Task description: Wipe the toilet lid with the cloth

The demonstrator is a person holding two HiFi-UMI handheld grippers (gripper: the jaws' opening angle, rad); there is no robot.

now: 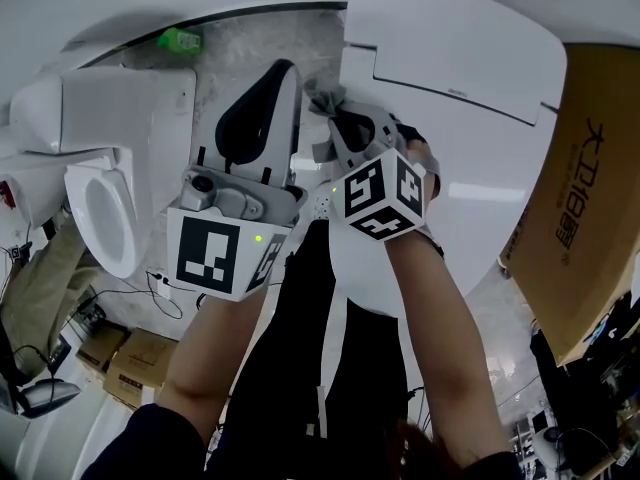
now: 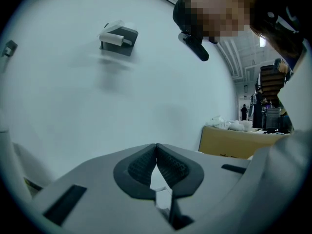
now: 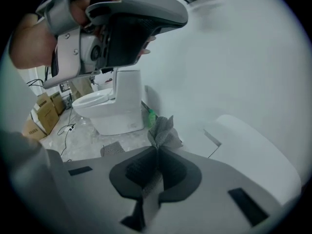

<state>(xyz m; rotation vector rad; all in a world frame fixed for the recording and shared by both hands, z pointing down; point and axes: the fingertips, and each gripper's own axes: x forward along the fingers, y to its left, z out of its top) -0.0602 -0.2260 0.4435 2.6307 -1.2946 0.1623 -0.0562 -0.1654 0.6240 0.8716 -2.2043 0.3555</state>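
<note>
Right gripper [image 3: 157, 152] is clamped tight on the grey cloth [image 3: 163, 129], held near the rear edge of the toilet lid [image 1: 470, 218]; no contact is evident. Left gripper [image 2: 156, 152] is closed and empty. Judgement: wiping of the lid is outstanding.

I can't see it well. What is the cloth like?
The cloth is grey, finely woven-looking and crumpled. The right gripper pinches it between shut jaws: a bunched tuft sticks out past the tips, a strip trails back between them. It is near the white toilet lid; whether it touches cannot be told.
</note>
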